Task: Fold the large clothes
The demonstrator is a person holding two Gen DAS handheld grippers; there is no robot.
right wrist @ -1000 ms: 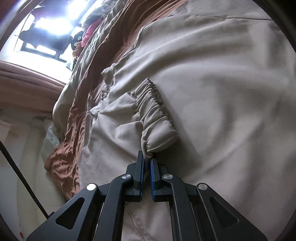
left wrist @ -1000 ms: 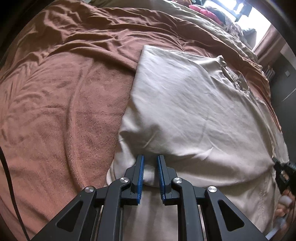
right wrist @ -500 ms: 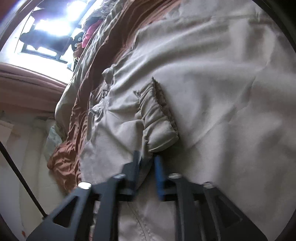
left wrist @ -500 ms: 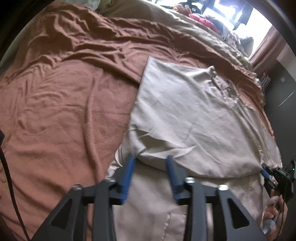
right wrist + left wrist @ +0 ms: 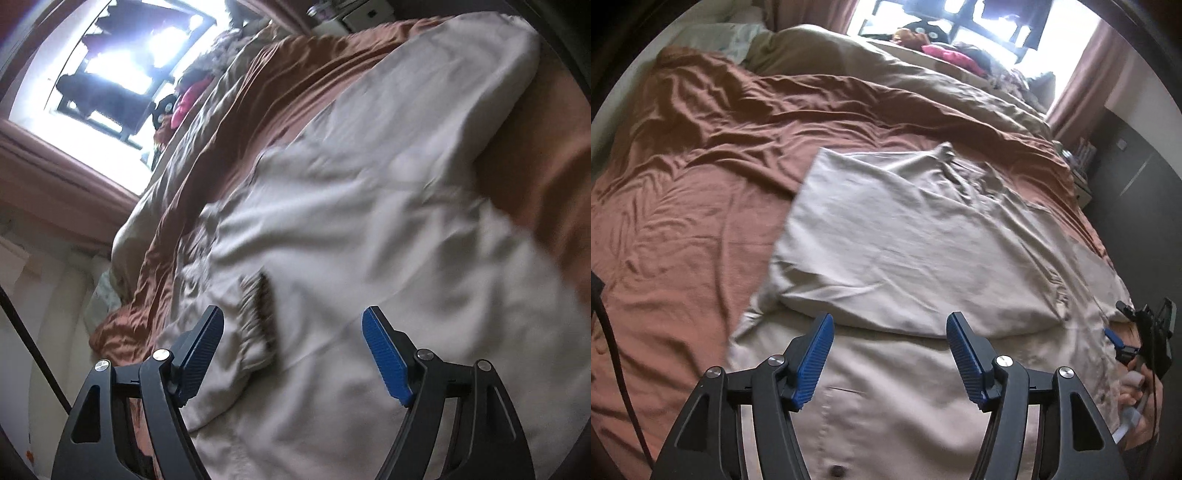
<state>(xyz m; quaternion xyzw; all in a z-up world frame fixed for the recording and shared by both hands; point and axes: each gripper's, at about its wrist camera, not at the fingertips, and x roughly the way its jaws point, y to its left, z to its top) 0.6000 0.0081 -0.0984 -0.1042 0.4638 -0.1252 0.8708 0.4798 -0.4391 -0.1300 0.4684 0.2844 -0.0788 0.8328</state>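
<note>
Above beige garment (image 5: 905, 236) on brown blanket (image 5: 683, 221): left gripper (image 5: 890, 354) and right gripper (image 5: 291, 350) just opened, jaws apart, empty; fold apparently released to settle flat.

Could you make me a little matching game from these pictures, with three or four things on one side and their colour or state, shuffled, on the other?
Things:
1. beige folded garment
2. rumpled bedsheet
3. left gripper
4. gathered elastic cuff

States:
A. rust brown, spread over the bed
B. jaws apart, nothing between the pads
C. lying flat with one part doubled over
D. puckered, lying on the beige cloth

Pairs: 1-C, 2-A, 3-B, 4-D
</note>
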